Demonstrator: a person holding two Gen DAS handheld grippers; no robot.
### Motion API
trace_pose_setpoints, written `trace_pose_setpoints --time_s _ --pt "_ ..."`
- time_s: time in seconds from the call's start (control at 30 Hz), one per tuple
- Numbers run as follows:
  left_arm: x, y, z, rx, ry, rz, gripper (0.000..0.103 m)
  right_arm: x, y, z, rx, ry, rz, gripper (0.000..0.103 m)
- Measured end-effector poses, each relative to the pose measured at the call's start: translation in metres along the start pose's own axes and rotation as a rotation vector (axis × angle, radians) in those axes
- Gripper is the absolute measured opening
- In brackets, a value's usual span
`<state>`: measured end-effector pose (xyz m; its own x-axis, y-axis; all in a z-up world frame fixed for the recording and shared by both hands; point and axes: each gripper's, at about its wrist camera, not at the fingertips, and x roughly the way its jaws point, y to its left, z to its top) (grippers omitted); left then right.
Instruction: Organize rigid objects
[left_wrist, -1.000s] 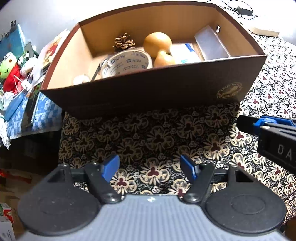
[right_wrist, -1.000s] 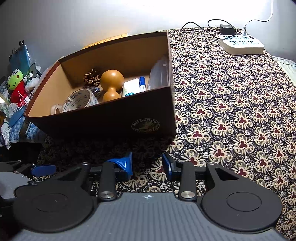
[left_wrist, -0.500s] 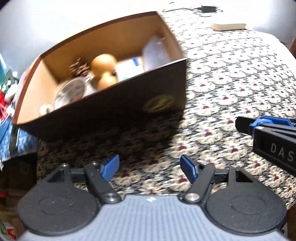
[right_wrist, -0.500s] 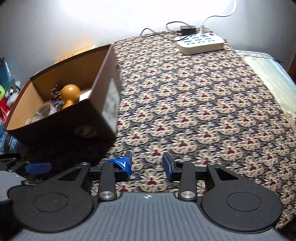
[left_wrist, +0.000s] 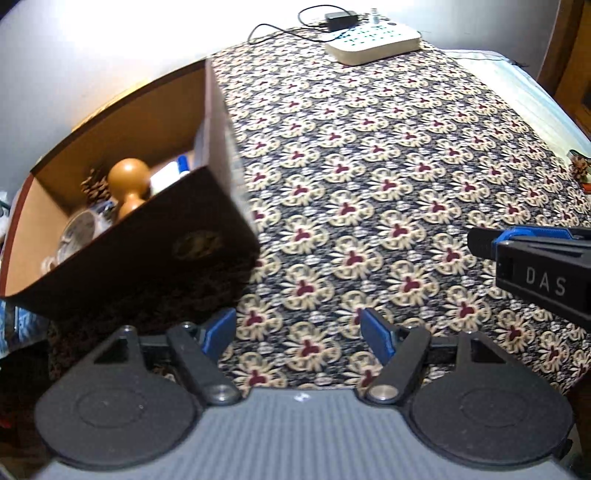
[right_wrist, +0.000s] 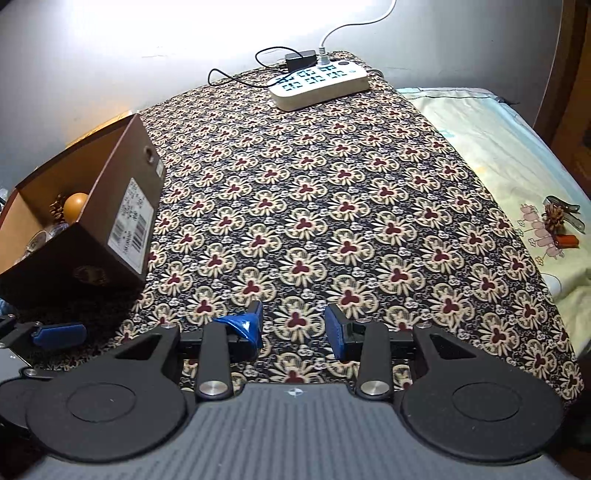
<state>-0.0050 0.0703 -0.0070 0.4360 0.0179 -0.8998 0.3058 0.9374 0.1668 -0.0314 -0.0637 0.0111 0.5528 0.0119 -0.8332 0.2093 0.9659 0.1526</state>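
A brown cardboard box (left_wrist: 155, 236) stands at the left on the flower-patterned cloth (left_wrist: 369, 206). Inside it lie a wooden gourd (left_wrist: 129, 181), a pine cone (left_wrist: 92, 184), a tape roll (left_wrist: 79, 230) and a white item. My left gripper (left_wrist: 297, 328) hovers open over the cloth, right of the box's front corner, with nothing between its fingers. My right gripper (right_wrist: 294, 323) is open and empty too, beside the left one. The box (right_wrist: 110, 206) sits at the left in the right wrist view. A second pine cone (right_wrist: 554, 216) and an orange piece (right_wrist: 567, 240) lie on the pale sheet at far right.
A white power strip (right_wrist: 317, 83) with a black adapter and cables sits at the far end of the cloth. A pale printed sheet (right_wrist: 498, 147) borders the cloth on the right. The wall stands behind. The other gripper's finger (right_wrist: 55, 334) shows low at the left.
Both views have swung to the right: the box has slid from the middle to the left edge, and the sheet with the small items has come into view. Both grippers stay open.
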Motion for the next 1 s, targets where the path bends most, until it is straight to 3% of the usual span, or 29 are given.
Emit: trace_pose_setpoints --time_s 0.2,0.4,0.7,1.0 --pt "-0.008 -0.013 0.008 0.006 -0.035 0.024 0.073 -0.001 -0.012 0.009 -0.007 -0.009 0.006 0.02" --pt "-0.023 0.006 0.023 -0.057 -0.094 0.073 0.074 -0.007 0.001 0.03 -0.047 -0.045 0.054 0.02" --pt "-0.045 0.084 0.043 -0.193 -0.153 0.185 0.075 -0.019 0.067 0.063 -0.13 -0.111 0.165 0.02" --pt "-0.059 0.166 0.04 -0.283 -0.175 0.296 0.075 -0.027 0.149 0.082 -0.211 -0.162 0.261 0.021"
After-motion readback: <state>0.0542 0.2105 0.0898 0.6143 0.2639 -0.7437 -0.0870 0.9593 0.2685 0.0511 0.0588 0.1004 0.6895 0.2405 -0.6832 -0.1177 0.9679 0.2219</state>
